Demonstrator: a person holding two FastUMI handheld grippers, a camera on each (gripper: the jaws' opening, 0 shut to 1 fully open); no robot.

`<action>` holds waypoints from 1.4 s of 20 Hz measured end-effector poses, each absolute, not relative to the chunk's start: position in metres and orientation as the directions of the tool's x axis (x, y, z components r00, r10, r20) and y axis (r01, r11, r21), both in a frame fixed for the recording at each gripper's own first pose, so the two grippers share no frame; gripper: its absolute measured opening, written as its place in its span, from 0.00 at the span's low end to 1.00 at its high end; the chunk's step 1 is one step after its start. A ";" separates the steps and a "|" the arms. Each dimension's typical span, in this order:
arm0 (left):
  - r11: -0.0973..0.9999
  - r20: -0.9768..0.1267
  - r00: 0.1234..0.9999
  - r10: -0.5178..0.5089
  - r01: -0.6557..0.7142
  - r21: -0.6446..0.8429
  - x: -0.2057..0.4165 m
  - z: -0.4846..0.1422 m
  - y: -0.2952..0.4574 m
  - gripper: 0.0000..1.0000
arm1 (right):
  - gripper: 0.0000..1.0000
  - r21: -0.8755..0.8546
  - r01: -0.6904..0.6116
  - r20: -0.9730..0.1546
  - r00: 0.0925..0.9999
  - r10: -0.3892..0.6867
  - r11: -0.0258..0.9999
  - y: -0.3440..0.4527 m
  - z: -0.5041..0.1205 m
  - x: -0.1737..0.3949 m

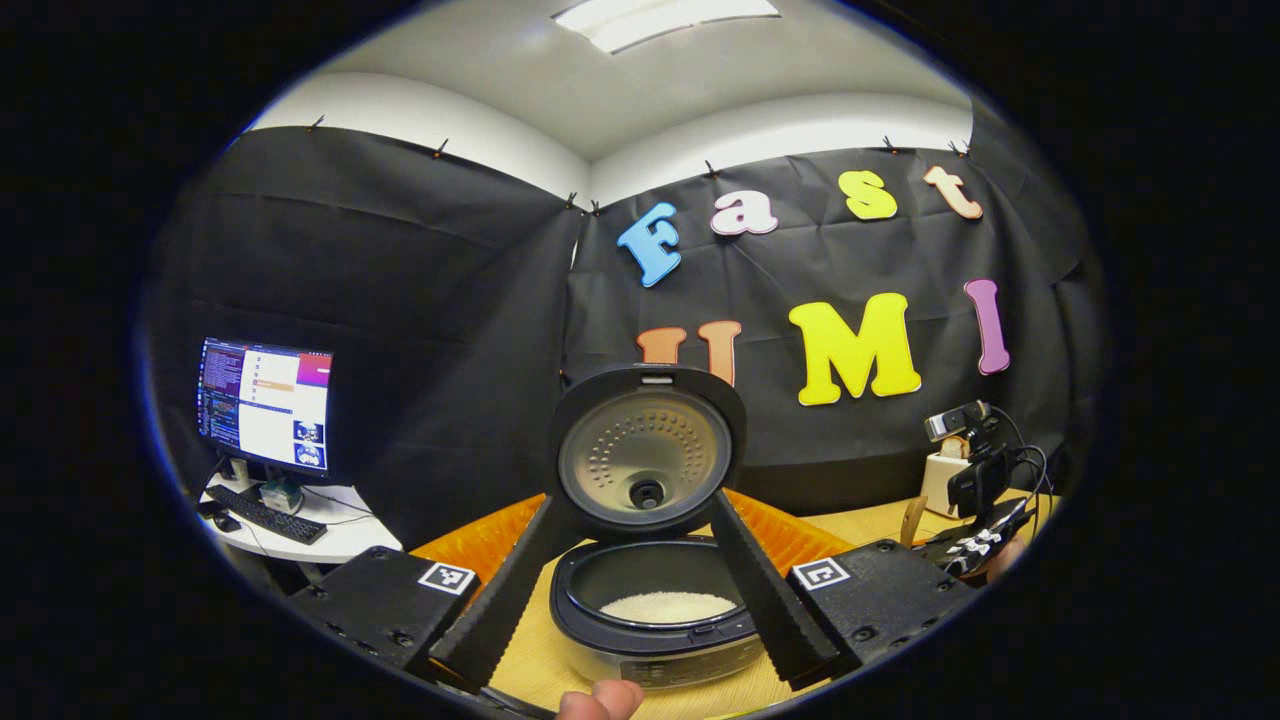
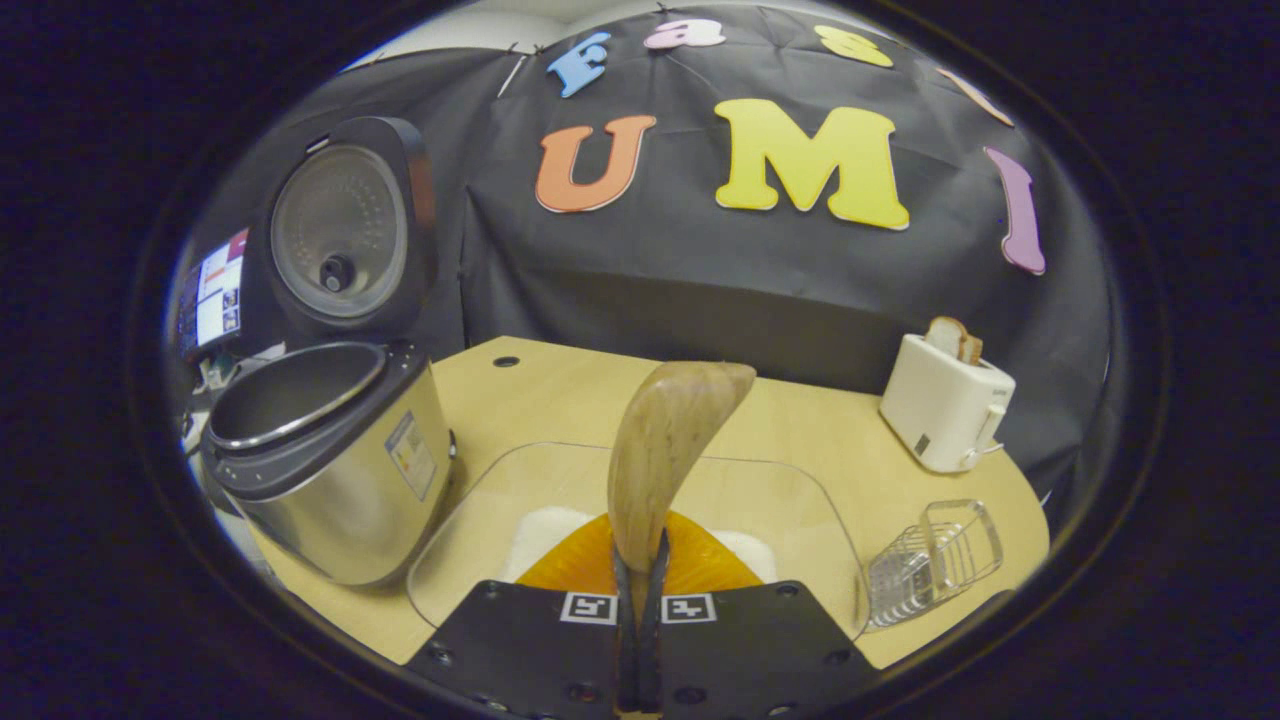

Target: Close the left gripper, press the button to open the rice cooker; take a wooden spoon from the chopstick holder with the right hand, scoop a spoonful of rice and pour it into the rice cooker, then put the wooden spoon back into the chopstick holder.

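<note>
We saw the rice cooker [image 2: 330,450] open at nine o'clock. Our left claw [image 1: 640,590] hung wide and empty; our right claw [image 2: 640,580] pinched the wooden spoon [image 2: 665,450] above the rice [image 2: 545,525]. Scooping seemed next: dip, then carry leftward.

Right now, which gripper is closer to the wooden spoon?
Right. The right gripper is shut on the wooden spoon, above the clear tray. The left gripper hovers open at the rice cooker.
</note>
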State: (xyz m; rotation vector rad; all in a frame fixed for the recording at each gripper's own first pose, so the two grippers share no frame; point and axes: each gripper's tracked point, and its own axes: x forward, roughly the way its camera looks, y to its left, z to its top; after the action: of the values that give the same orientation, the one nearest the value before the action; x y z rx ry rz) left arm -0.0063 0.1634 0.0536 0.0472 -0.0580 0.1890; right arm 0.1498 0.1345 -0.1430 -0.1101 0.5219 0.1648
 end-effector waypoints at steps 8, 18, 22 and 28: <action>0.981 0.026 0.984 0.174 -0.176 0.085 -0.004 0.043 0.161 0.99 | 0.01 0.219 -0.134 -0.497 0.837 0.229 0.967 0.172 -0.142 0.154; 0.979 0.022 0.978 0.206 -0.206 0.010 -0.002 0.039 0.169 0.99 | 0.01 0.612 0.000 -0.423 0.845 0.327 0.791 0.151 -0.128 0.164; 0.982 0.018 0.982 0.190 -0.190 0.006 0.000 0.038 0.165 0.99 | 0.01 0.729 0.028 -0.373 0.854 0.363 0.684 0.139 -0.126 0.163; 0.981 -0.019 0.984 0.180 -0.178 0.075 0.001 0.028 0.166 0.99 | 0.01 0.747 0.021 -0.314 0.893 0.324 0.665 0.106 -0.105 0.166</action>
State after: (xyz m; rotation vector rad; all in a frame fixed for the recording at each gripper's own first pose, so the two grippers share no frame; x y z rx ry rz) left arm 0.0008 0.1660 0.0280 0.0736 0.0254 0.1800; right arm 0.1655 0.1061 -0.1048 0.8324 0.4480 0.1773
